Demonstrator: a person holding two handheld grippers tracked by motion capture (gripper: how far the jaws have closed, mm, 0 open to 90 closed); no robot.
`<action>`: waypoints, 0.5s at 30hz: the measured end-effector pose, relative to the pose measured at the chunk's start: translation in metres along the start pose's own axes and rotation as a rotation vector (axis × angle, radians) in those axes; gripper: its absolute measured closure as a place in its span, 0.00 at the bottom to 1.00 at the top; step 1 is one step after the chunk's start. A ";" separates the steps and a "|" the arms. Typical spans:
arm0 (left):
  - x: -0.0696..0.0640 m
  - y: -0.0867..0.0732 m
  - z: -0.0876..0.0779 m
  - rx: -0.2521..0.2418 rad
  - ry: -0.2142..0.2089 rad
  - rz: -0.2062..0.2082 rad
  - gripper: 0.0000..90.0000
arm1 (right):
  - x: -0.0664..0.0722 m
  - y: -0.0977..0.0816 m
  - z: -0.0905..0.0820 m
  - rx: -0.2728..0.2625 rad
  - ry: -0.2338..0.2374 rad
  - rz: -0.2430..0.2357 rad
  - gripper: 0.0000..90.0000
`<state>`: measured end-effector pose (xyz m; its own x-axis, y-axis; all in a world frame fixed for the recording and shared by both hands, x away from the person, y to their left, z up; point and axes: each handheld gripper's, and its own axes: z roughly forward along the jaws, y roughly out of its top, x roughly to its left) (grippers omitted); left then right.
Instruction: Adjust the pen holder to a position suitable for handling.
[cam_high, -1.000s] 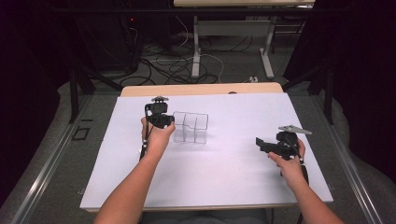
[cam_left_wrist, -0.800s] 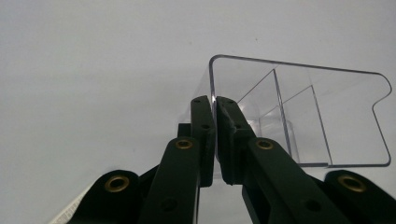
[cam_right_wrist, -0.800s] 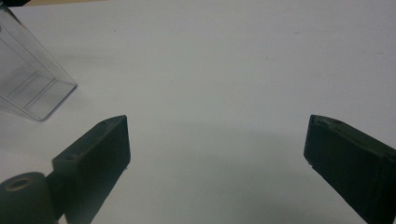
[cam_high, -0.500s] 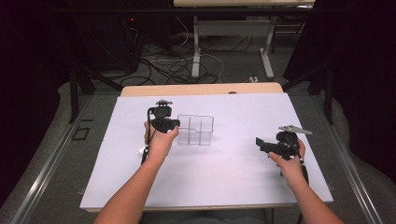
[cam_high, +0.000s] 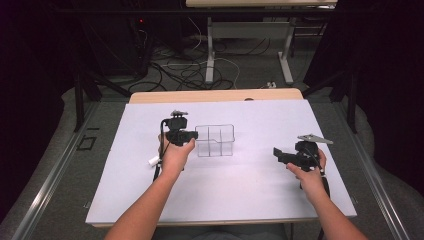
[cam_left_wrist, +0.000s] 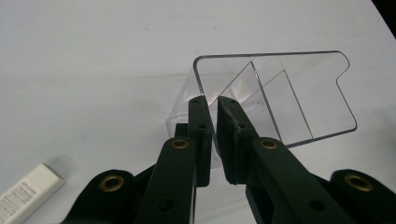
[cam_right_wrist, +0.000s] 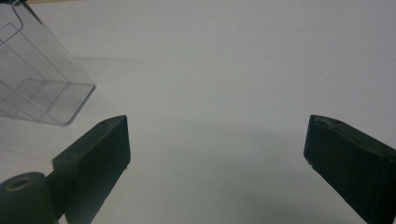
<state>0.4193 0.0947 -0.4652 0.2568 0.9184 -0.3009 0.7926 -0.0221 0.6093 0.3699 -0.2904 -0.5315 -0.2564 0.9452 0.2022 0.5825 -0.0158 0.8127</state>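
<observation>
Nearest you, your forearms come in from the six o'clock edge of the table (cam_high: 125, 200), which has a white sheet over it. Your right gripper (cam_high: 280, 156) sits out around four o'clock, well apart from everything else, hovering low over bare white. Its jaws are spread wide, and in the right gripper view (cam_right_wrist: 217, 149) there's nothing between them, just the sheet, with the tray (cam_right_wrist: 37, 88) off at ten o'clock.

Just beside your left wrist, around eight o'clock from the middle of the table, there's a small white block (cam_high: 153, 161) with print on it; the left gripper view has it at seven o'clock (cam_left_wrist: 28, 191).

Farther in, your left gripper (cam_high: 192, 135) is pinching the clear tray (cam_high: 216, 140) by its near wall. In the left gripper view (cam_left_wrist: 214, 100) the jaws are pressed almost together with that thin wall clamped between them. The tray is see-through plastic with dividers making a few compartments, and it's roughly at the middle of the table, a bit toward eleven o'clock. It looks tipped on its side, open face toward you. Can't tell whether it touches the sheet.
</observation>
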 end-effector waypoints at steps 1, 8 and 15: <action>-0.001 0.000 0.001 -0.004 0.000 0.001 0.94 | 0.000 0.000 0.000 0.000 0.000 0.000 0.07; -0.005 0.000 0.004 -0.013 -0.008 0.010 0.94 | -0.001 0.000 0.000 0.002 0.002 0.001 0.07; -0.001 0.001 0.005 -0.003 -0.043 0.028 0.88 | 0.000 0.000 0.000 0.000 0.004 0.004 0.07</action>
<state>0.4225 0.0913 -0.4683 0.3029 0.8994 -0.3151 0.7832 -0.0465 0.6200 0.3700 -0.2908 -0.5315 -0.2569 0.9439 0.2076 0.5837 -0.0196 0.8117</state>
